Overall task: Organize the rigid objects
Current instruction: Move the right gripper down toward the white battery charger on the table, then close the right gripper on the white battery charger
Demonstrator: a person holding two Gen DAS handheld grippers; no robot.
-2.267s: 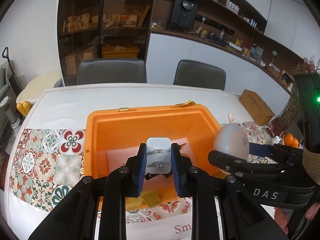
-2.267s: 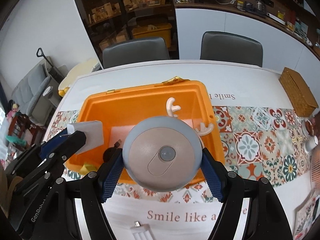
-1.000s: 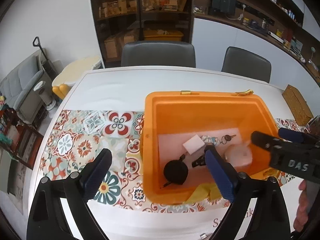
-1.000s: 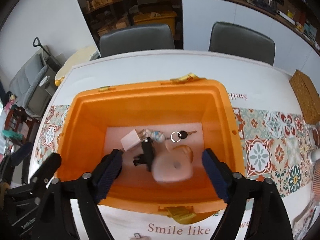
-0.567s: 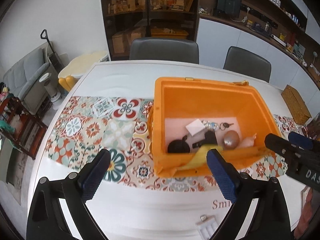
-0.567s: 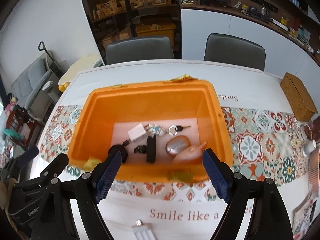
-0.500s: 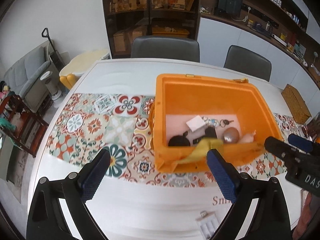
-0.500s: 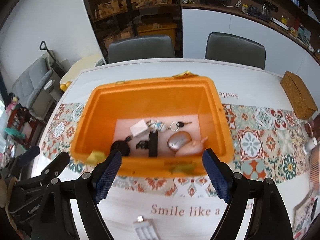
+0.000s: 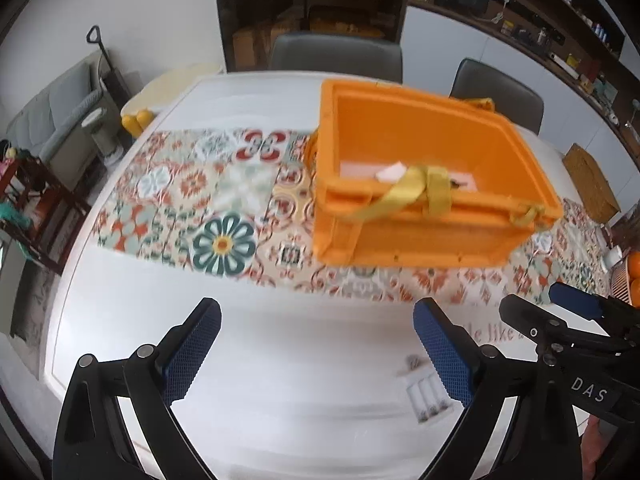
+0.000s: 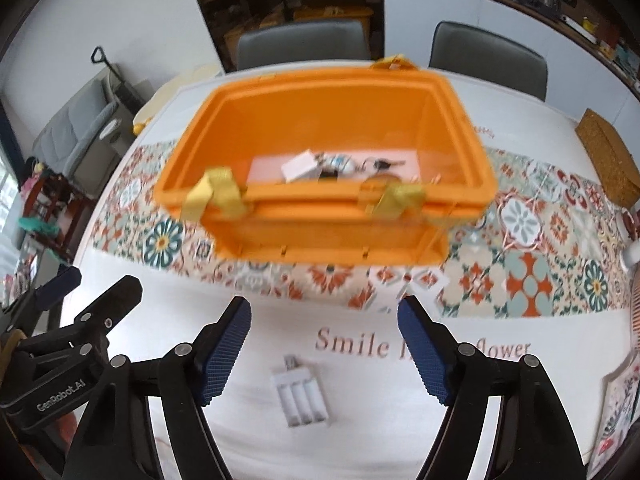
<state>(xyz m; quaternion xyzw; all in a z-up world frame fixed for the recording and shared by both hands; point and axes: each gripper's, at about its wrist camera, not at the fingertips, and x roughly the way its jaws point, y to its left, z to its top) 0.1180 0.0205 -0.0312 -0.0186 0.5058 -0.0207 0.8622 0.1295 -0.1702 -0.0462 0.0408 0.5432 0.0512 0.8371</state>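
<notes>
An orange bin (image 9: 424,232) (image 10: 320,232) stands on the patterned runner of the white table. Inside it I see a white box (image 10: 298,167), keys (image 10: 384,165) and other small items, partly hidden by the front wall. A white battery case (image 10: 300,398) (image 9: 428,398) lies on the table in front of the bin. My left gripper (image 9: 316,350) is open and empty, well short of the bin. My right gripper (image 10: 324,346) is open and empty, above the battery case.
A wicker box (image 10: 608,160) sits at the table's right side. Two grey chairs (image 10: 304,46) stand behind the table. Oranges (image 9: 632,276) lie at the far right. Shelves line the back wall.
Both grippers let go of their objects, a white box and a round deer-shaped light, into the bin. They then pulled back toward the table's near edge, bringing the battery case into view.
</notes>
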